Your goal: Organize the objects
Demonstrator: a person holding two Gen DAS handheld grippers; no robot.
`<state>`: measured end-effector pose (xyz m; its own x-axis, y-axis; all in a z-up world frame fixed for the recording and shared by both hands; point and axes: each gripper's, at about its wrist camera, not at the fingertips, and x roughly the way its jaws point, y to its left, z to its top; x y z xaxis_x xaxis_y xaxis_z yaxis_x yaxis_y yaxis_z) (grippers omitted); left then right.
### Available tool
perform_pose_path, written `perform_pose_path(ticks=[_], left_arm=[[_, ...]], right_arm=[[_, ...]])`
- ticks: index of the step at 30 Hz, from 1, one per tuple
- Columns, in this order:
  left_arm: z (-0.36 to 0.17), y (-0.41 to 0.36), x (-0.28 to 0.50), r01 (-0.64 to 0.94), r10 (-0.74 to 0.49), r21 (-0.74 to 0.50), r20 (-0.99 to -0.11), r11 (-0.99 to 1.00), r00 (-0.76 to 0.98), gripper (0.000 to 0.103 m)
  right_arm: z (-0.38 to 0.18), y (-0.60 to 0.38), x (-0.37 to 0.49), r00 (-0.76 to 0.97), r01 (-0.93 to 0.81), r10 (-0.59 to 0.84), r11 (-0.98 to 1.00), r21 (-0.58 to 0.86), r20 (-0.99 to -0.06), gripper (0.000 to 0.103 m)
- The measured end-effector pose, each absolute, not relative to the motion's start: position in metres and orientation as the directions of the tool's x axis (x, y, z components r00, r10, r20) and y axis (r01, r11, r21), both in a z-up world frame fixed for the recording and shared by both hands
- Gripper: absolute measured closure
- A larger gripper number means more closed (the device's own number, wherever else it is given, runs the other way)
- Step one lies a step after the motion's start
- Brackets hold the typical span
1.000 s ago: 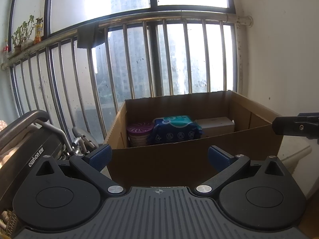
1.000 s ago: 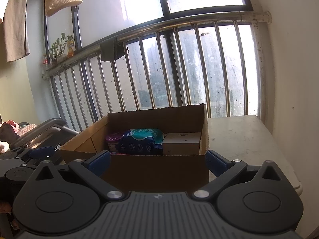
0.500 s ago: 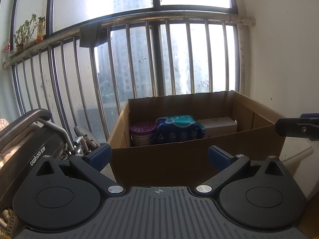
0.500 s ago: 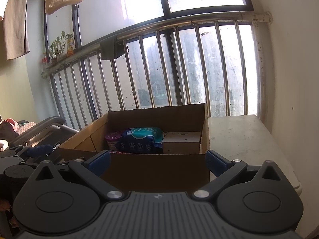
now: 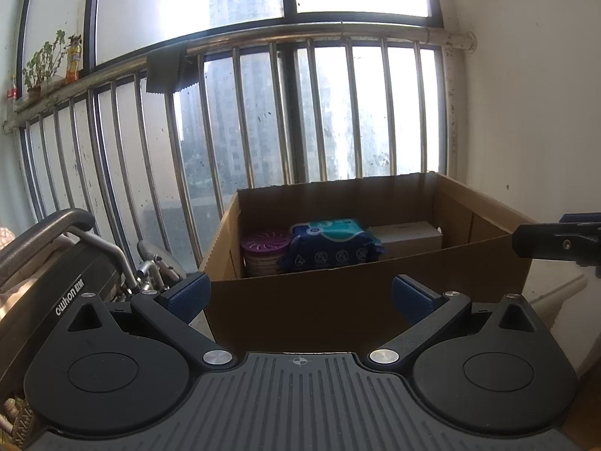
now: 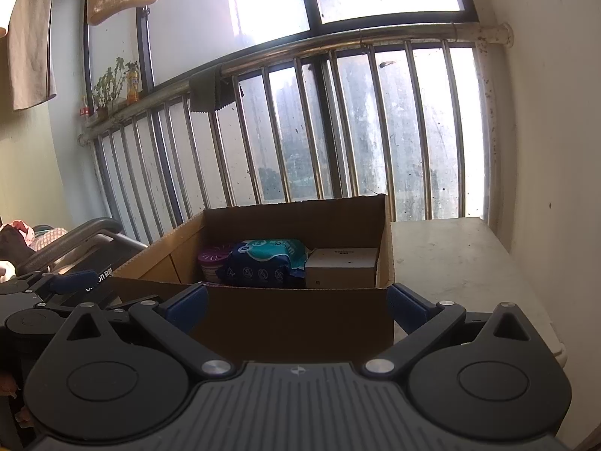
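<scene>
Both grippers — left [image 5: 298, 295], right [image 6: 296, 306] — jaws wide open and empty, face the cardboard box [image 6: 293, 315] just ahead: probably light, with flexible walls, best gripped at the rim.

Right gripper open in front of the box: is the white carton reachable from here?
Probably yes, from above. The right gripper is open and empty, but the cardboard box has its near wall between it and the white carton. The carton's top looks uncovered.

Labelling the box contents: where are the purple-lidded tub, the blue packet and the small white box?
purple-lidded tub [image 5: 265, 241], left wrist view, on its lid.
blue packet [image 5: 330, 248], left wrist view, front face.
small white box [image 6: 341, 272], right wrist view, front face.
</scene>
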<state>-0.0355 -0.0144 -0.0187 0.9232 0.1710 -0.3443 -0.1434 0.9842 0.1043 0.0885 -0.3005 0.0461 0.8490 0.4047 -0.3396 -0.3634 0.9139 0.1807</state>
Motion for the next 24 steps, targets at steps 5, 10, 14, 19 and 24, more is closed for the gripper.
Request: perform_pose_path(ticks=[5,10,14,19,24], left_arm=[[-0.0179,-0.0143,-0.0366,-0.144,0.171,0.105,-0.342,0.984,0.924,0.0],[-0.0177,-0.0143,-0.0364,-0.145,0.173,0.105,-0.345,0.984,0.923,0.0],[-0.0172,-0.0147,-0.0368,-0.142,0.17,0.105,-0.342,0.984,0.924,0.0],[-0.0174,-0.015,-0.0376,-0.14,0.167,0.104,-0.342,0.985,0.925,0.0],[-0.0175,-0.0148,-0.0381,-0.138,0.166,0.103,-0.343,0.985,0.925,0.0]], right_arm=[[0.0464,-0.3004,0.087,0.849,-0.368,0.409,0.912,0.182,-0.336,0.0],[0.0479,-0.3,0.0858,0.845,-0.381,0.423,0.906,0.185,-0.328,0.0],[0.0483,-0.3002,0.0866,0.838,-0.392,0.438,0.898,0.198,-0.327,0.0],[0.0491,-0.2989,0.0861,0.839,-0.393,0.434,0.901,0.186,-0.328,0.0],[0.0481,-0.299,0.0866,0.843,-0.383,0.423,0.906,0.181,-0.331,0.0]])
